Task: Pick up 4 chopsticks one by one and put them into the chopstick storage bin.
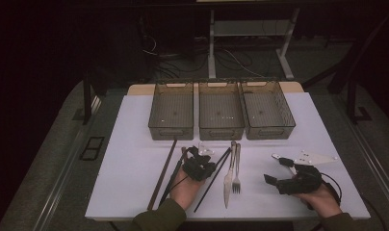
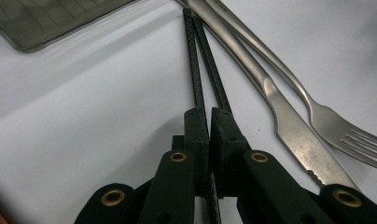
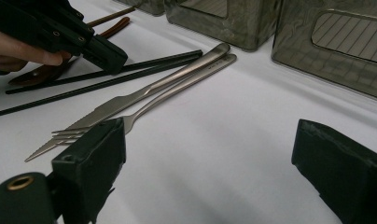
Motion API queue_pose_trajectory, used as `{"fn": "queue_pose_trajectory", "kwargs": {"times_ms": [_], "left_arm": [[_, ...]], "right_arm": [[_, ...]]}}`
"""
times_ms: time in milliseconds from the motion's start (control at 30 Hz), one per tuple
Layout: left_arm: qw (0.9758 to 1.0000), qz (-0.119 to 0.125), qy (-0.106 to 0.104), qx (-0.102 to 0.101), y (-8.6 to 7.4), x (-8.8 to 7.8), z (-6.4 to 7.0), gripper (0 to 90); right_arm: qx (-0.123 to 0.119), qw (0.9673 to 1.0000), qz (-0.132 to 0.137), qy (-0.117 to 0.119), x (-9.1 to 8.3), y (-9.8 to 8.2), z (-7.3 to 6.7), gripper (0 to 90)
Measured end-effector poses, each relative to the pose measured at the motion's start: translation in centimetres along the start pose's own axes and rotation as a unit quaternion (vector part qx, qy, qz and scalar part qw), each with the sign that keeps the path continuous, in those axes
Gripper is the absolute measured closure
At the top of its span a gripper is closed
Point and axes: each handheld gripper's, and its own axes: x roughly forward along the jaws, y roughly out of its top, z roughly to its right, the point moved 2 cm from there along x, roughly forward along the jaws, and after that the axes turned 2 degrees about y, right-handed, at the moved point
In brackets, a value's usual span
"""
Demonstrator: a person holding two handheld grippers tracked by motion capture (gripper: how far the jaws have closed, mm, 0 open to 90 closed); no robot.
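Observation:
A pair of black chopsticks (image 1: 220, 161) lies slantwise on the white table, left of a steel knife (image 1: 228, 180) and fork (image 1: 237, 178). My left gripper (image 1: 208, 167) is down over them. In the left gripper view its jaws (image 2: 208, 116) are pressed together on one black chopstick (image 2: 196, 60), and the second stick runs close beside it. The knife (image 2: 289, 121) and fork (image 2: 326, 116) lie just to the right. My right gripper (image 1: 278, 169) rests low at the right, its jaws (image 3: 210, 154) wide apart and empty. It faces the fork (image 3: 177, 88), the knife (image 3: 144, 95) and the left gripper (image 3: 107, 56).
Three mesh bins (image 1: 171, 132) (image 1: 221, 134) (image 1: 267, 132) stand in a row at the back of the white sheet. A long brown stick (image 1: 163, 173) lies left of my left hand. White flat pieces (image 1: 313, 157) lie beyond the right gripper. A brown spoon (image 3: 46, 72) sits under the left hand.

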Motion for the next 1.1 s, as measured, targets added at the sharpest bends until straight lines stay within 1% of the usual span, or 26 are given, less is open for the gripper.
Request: {"fn": "queue_pose_trajectory", "kwargs": {"times_ms": [33,67,133,233,433,533,567,667,700,767,833,933,1000,1033,1100], "left_arm": [[1.0000,0.004,-0.001,-0.003,0.0,0.0,0.1,85.0],[1.0000,0.005,-0.002,-0.001,0.1,-0.1,0.1,85.0],[0.9999,0.009,-0.005,-0.002,0.1,-0.2,0.2,85.2],[0.9999,0.011,-0.006,0.002,0.2,-0.2,0.2,85.2],[0.9992,0.032,-0.019,-0.014,0.8,-0.2,0.3,85.2],[0.9989,0.036,-0.026,-0.013,1.2,-0.1,0.5,85.2],[0.9987,0.039,-0.029,-0.016,1.3,-0.1,0.6,85.2],[0.9986,0.039,-0.033,-0.010,1.8,0.0,0.8,85.2],[0.9985,0.041,-0.034,-0.011,1.9,0.0,0.9,85.3],[0.9984,0.041,-0.039,-0.008,2.2,0.1,0.9,85.2],[0.9982,0.038,-0.046,0.002,2.5,0.1,0.9,85.3],[0.9978,0.037,-0.054,0.009,3.0,0.1,0.9,85.3],[0.9975,0.039,-0.059,0.009,3.4,0.2,0.9,85.3],[0.9974,0.037,-0.061,0.016,3.5,0.2,0.9,85.3],[0.9971,0.041,-0.063,0.012,3.8,0.4,1.0,85.3]], "right_arm": [[-0.001,1.0000,0.000,0.000,0.0,0.0,0.0,9.6],[0.000,1.0000,0.000,0.000,0.0,0.0,0.0,9.6],[0.000,1.0000,0.000,0.000,0.0,0.0,0.0,9.6],[0.000,1.0000,-0.001,0.000,0.0,0.0,0.0,9.6],[0.000,1.0000,-0.001,0.000,0.0,0.0,0.0,9.6],[0.000,1.0000,-0.002,0.000,0.0,0.0,0.0,9.6],[0.001,1.0000,-0.002,0.000,0.0,0.0,0.0,9.6],[0.002,1.0000,-0.002,0.001,0.0,0.0,0.0,9.6],[0.002,1.0000,-0.001,0.000,0.0,0.0,0.0,9.6],[0.002,1.0000,-0.001,0.001,0.0,0.0,0.0,9.6],[0.002,1.0000,0.000,0.001,0.0,0.0,0.1,9.6],[0.002,1.0000,0.000,0.001,0.0,0.0,0.1,9.6],[0.002,1.0000,0.001,0.000,0.0,0.0,0.1,9.6],[0.003,1.0000,0.001,0.000,0.0,0.0,0.1,9.6],[0.003,1.0000,0.001,0.000,0.0,0.0,0.1,9.6]]}}
